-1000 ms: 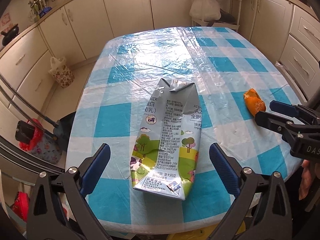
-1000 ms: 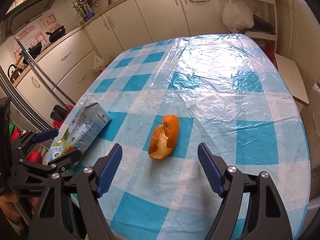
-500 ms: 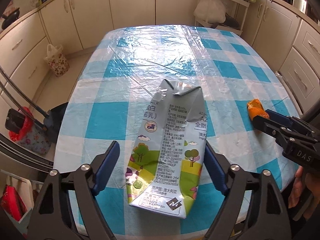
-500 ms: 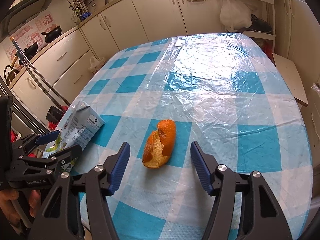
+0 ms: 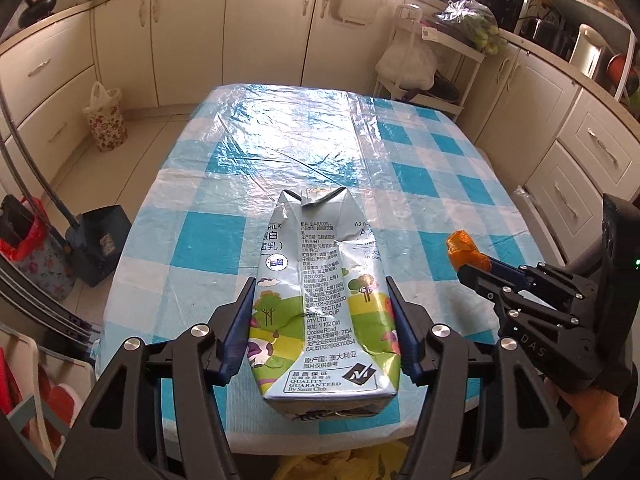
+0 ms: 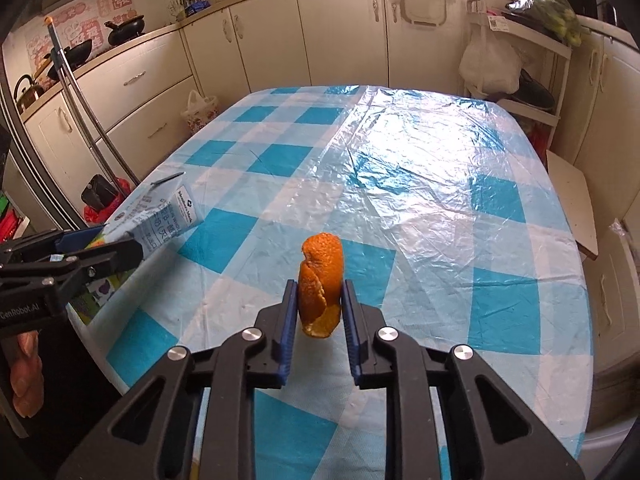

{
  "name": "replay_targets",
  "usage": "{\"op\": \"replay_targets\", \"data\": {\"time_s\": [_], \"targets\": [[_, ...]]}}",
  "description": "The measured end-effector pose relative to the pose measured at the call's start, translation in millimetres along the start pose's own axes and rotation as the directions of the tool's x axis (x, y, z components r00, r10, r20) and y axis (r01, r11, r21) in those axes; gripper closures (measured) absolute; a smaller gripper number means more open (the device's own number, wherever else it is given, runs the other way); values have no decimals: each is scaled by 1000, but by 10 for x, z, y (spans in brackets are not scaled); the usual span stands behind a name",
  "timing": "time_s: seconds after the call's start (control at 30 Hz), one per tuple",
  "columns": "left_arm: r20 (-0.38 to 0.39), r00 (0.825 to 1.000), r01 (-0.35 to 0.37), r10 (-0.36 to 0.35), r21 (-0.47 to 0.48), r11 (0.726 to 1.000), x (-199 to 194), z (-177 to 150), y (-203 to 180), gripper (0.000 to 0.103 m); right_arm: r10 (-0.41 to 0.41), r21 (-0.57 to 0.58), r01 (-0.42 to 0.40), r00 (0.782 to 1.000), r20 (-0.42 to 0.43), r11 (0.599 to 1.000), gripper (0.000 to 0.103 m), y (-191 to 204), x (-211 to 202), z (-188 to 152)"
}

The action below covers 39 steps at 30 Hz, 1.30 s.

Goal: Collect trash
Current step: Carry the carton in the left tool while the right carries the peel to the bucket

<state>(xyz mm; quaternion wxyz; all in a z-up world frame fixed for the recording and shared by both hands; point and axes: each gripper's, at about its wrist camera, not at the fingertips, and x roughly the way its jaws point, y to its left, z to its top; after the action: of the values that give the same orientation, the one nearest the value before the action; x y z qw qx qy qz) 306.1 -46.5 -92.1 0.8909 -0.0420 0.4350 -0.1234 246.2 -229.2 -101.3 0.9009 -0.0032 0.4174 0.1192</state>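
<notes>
Since a second ago: both claws narrowed from wide open around their targets, both things lifted.

Left claw [image 5: 322, 322]: jaws closing, blue pads pressing both sides of crumpled silver-and-green milk carton [image 5: 320, 304]; carton's base nearest the camera, torn top pointing away over blue-and-white checked plastic-covered tabletop [image 5: 280, 136].

Right claw [image 6: 319, 312]: jaws closing, nearly together, pinching curled orange peel [image 6: 321, 284] between pads; peel upright, upper end above fingertips, clear of tabletop.

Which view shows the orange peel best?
Right wrist: the orange peel sits centred between the closing jaws of the right gripper. Left wrist shows only its tip at the frame's right edge, behind that gripper.
</notes>
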Motion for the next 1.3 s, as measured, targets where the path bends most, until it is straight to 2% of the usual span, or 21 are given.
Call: {"op": "replay_targets", "data": {"time_s": [0.2, 0.53, 0.77, 1.07, 1.3], "targets": [[53, 998, 32, -30, -54, 998, -297, -126, 67, 45, -16, -47, 18, 999, 44, 999, 80, 143, -193, -36], [97, 995, 39, -33, -63, 997, -642, -311, 113, 45, 15, -58, -10, 995, 96, 998, 80, 372, -506, -183], [111, 993, 49, -42, -60, 997, -814, -435, 137, 45, 47, -92, -38, 994, 98, 995, 80, 581, -719, -389], [137, 989, 66, -59, -51, 997, -1033, -566, 131, 45, 128, -112, -122, 990, 53, 986, 80, 755, -857, -675], [154, 986, 71, -62, -49, 996, -1202, -677, 135, 45, 177, -187, -189, 981, -77, 964, 80, 997, -793, -952]]}}
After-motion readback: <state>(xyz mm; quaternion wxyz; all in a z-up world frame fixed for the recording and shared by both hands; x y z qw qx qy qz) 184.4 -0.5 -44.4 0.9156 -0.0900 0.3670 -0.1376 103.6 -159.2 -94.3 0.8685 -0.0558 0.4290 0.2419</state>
